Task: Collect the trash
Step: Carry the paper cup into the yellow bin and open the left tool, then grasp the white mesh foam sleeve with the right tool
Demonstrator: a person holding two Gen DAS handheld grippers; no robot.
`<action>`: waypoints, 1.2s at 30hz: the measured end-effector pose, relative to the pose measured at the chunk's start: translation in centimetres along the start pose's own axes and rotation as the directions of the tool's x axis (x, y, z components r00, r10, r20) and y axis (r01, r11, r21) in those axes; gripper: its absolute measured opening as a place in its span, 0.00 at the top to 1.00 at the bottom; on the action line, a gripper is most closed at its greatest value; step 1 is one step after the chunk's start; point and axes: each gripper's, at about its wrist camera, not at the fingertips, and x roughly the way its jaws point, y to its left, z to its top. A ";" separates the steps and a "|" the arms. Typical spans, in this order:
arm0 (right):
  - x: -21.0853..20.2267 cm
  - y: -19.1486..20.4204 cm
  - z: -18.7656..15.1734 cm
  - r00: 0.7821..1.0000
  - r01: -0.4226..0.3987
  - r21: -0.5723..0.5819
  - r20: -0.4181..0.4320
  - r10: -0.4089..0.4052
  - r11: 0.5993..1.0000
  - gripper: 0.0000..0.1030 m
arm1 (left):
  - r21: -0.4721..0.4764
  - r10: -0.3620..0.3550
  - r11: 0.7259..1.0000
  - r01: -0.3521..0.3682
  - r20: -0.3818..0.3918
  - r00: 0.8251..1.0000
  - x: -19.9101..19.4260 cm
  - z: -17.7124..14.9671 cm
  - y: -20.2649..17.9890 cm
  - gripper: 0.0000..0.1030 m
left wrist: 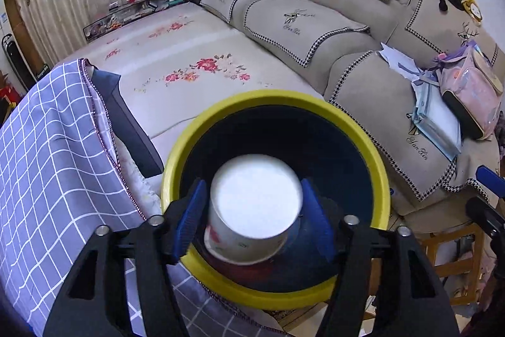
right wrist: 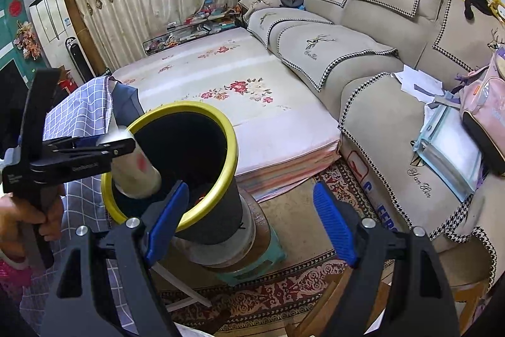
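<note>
A checked cloth (left wrist: 60,153) is draped left of the left gripper (left wrist: 254,213), over the flowery mat (left wrist: 189,59). A smooth paper cup (left wrist: 252,207), bottom-up, is seen between its parted jaws over the yellow-rimmed bin (left wrist: 380,166). The right gripper (right wrist: 249,220) is spread, nothing held; beige sofa (right wrist: 372,78) beyond, patterned rug (right wrist: 284,283) below.

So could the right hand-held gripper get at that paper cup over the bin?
Probably not easily: the left hand-held gripper brackets the paper cup, and the bin rim lies between.
</note>
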 end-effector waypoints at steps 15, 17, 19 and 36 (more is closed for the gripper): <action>1.0 3.3 -0.6 0.998 -0.047 -0.040 -0.034 0.045 0.998 0.24 | -0.107 0.077 0.993 -0.056 0.198 0.977 -15.4 -5.8 4.4 0.18; 1.0 4.7 -0.6 0.997 -0.075 -0.060 -0.035 0.073 0.995 0.24 | -0.145 0.131 0.985 -0.097 0.249 0.960 -19.4 -8.2 5.9 0.12; 0.8 6.8 -0.5 0.993 -0.114 -0.093 -0.035 0.111 0.989 0.24 | -0.196 0.183 0.972 -0.129 0.288 0.940 -23.4 -11.0 7.7 0.06; -5.8 35.3 -4.0 0.823 -0.547 -0.468 -0.151 0.548 0.694 0.24 | -0.581 0.623 0.692 -0.429 0.181 0.761 -39.8 -31.5 20.2 0.04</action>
